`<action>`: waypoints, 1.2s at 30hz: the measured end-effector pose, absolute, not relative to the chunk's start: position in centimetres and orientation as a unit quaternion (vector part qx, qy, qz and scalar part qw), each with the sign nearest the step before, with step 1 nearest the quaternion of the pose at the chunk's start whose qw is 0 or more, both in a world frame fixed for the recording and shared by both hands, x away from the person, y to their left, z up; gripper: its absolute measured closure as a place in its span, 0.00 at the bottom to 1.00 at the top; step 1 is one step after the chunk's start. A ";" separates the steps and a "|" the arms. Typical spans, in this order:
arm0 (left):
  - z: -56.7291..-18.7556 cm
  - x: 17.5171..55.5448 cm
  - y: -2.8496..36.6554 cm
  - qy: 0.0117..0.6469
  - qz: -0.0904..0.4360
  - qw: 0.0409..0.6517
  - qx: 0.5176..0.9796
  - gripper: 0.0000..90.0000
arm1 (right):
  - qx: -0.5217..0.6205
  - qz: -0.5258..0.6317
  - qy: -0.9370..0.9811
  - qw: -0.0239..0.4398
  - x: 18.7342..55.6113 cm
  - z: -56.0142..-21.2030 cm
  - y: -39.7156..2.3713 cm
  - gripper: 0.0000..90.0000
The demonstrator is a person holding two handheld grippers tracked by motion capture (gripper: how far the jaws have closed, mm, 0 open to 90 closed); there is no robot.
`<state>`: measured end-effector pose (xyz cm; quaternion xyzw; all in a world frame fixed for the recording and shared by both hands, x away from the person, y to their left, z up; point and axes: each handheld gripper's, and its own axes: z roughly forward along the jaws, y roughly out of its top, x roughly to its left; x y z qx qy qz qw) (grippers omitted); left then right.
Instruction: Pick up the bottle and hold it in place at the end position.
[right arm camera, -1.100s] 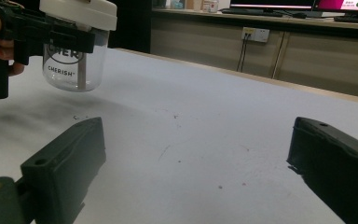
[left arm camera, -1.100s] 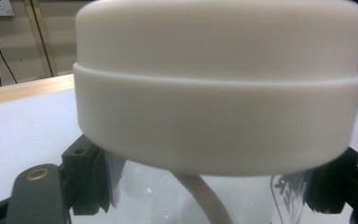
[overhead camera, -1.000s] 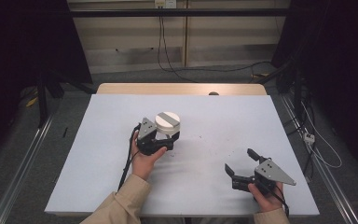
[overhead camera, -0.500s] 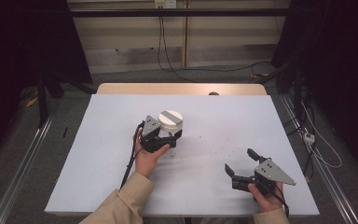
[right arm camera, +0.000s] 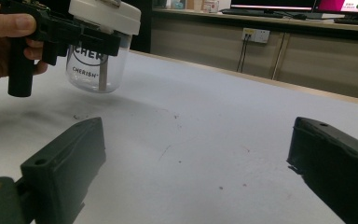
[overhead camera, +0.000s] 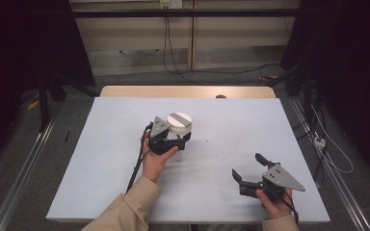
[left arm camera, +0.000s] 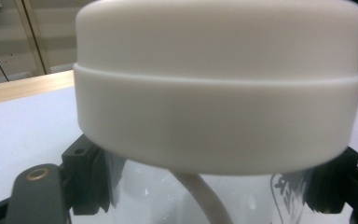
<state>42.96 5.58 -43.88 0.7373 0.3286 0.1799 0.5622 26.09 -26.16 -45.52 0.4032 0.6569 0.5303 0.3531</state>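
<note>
The jar [overhead camera: 178, 126] has shifted slightly toward the counter's [overhead camera: 101, 159] far edge over the last second, held clear of the surface near its middle. The left hand-held gripper [overhead camera: 176, 138] is clamped on the clear body below the white lid. The right hand-held gripper [overhead camera: 248, 167], jaws apart, rests idle near the near right corner. Judgement: transport under way.

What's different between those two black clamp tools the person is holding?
The left gripper is shut on a clear jar with a white lid, gripping just under the lid; the right gripper holds nothing, its jaws spread wide. In the right gripper view the left one holds the jar clear of the white table; the right one sits low near the table's front edge. Both are black, hand-held and carry a grey plate.
</note>
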 end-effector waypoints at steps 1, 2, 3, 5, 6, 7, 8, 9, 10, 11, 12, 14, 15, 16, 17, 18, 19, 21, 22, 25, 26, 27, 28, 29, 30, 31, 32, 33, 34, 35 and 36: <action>-43.9 43.0 5.6 0.328 0.178 0.563 0.738 0.21 | 0.403 0.531 0.657 0.353 26.1 -45.5 -26.2 0.04; -43.9 43.1 5.6 0.330 0.179 0.561 0.738 0.21 | 0.403 0.530 0.657 0.353 26.1 -45.5 -26.1 0.04; -44.0 43.2 5.6 0.331 0.178 0.562 0.737 0.21 | 0.402 0.530 0.657 0.353 26.1 -45.5 -26.1 0.04; -44.0 43.3 5.6 0.330 0.179 0.562 0.737 0.21 | 0.401 0.530 0.658 0.354 26.1 -45.5 -26.1 0.04; -44.1 43.4 5.5 0.333 0.177 0.562 0.736 0.21 | 0.401 0.530 0.658 0.354 26.1 -45.5 -26.1 0.04; -44.1 43.4 5.5 0.334 0.176 0.561 0.737 0.21 | 0.401 0.530 0.658 0.354 26.1 -45.5 -26.1 0.04; -44.2 43.5 5.4 0.335 0.174 0.561 0.737 0.21 | 0.401 0.529 0.659 0.354 26.1 -45.5 -26.1 0.04; -44.2 43.6 5.4 0.335 0.174 0.562 0.736 0.21 | 0.400 0.529 0.659 0.355 26.1 -45.5 -26.0 0.04; -44.3 43.6 5.3 0.335 0.174 0.561 0.737 0.21 | 0.399 0.529 0.660 0.354 26.1 -45.5 -26.0 0.04; -44.3 43.7 5.3 0.333 0.174 0.560 0.738 0.21 | 0.398 0.530 0.660 0.354 26.1 -45.5 -26.0 0.04; -44.4 43.7 5.3 0.334 0.174 0.560 0.738 0.21 | 0.397 0.530 0.660 0.354 26.1 -45.5 -26.0 0.04; -44.5 43.8 5.2 0.337 0.175 0.560 0.736 0.21 | 0.397 0.529 0.660 0.356 26.1 -45.5 -25.9 0.04; -44.5 43.8 5.2 0.338 0.175 0.559 0.736 0.21 | 0.396 0.530 0.661 0.355 26.1 -45.5 -25.9 0.04; -44.6 43.9 5.2 0.340 0.175 0.561 0.734 0.21 | 0.396 0.530 0.661 0.354 26.1 -45.5 -25.9 0.04; -44.6 43.9 5.2 0.340 0.176 0.561 0.734 0.21 | 0.396 0.530 0.661 0.354 26.1 -45.5 -25.9 0.04; -44.7 44.0 5.2 0.339 0.177 0.559 0.736 0.21 | 0.396 0.530 0.662 0.351 26.1 -45.5 -25.9 0.04; -44.7 44.0 5.2 0.340 0.175 0.561 0.735 0.21 | 0.396 0.530 0.663 0.351 26.1 -45.6 -25.9 0.04; -44.8 44.0 5.1 0.340 0.176 0.561 0.734 0.21 | 0.396 0.531 0.662 0.349 26.1 -45.5 -25.9 0.04; -44.8 44.1 5.1 0.340 0.177 0.561 0.734 0.21 | 0.396 0.532 0.662 0.349 26.1 -45.5 -25.9 0.04; -44.8 44.1 5.0 0.338 0.177 0.559 0.737 0.21 | 0.396 0.531 0.662 0.350 26.2 -45.6 -25.9 0.04; -44.9 44.1 4.9 0.340 0.175 0.560 0.735 0.21 | 0.397 0.530 0.663 0.350 26.2 -45.6 -25.9 0.04; -44.9 44.2 4.9 0.336 0.174 0.556 0.740 0.21 | 0.397 0.530 0.662 0.350 26.2 -45.6 -25.9 0.04; -44.8 44.2 4.8 0.337 0.174 0.555 0.741 0.21 | 0.396 0.531 0.663 0.349 26.2 -45.6 -25.9 0.04; -44.8 44.3 4.7 0.333 0.176 0.551 0.744 0.21 | 0.397 0.530 0.663 0.349 26.2 -45.6 -25.9 0.04; -44.8 44.4 4.6 0.335 0.174 0.555 0.741 0.21 | 0.397 0.530 0.663 0.349 26.2 -45.6 -25.9 0.04; -44.7 44.4 4.5 0.335 0.172 0.556 0.741 0.21 | 0.397 0.530 0.663 0.349 26.2 -45.6 -25.9 0.04; -44.7 44.5 4.4 0.335 0.173 0.555 0.742 0.21 | 0.397 0.530 0.663 0.350 26.2 -45.6 -25.9 0.04; -44.7 44.6 4.3 0.334 0.173 0.555 0.742 0.21 | 0.398 0.529 0.662 0.350 26.2 -45.6 -26.0 0.04; -44.7 44.6 4.2 0.336 0.171 0.555 0.741 0.21 | 0.399 0.530 0.662 0.350 26.2 -45.6 -26.0 0.04; -44.8 44.7 4.1 0.336 0.169 0.557 0.740 0.21 | 0.399 0.529 0.662 0.351 26.2 -45.6 -26.0 0.04; -44.7 44.8 4.1 0.334 0.170 0.554 0.743 0.21 | 0.399 0.529 0.662 0.350 26.2 -45.6 -26.0 0.04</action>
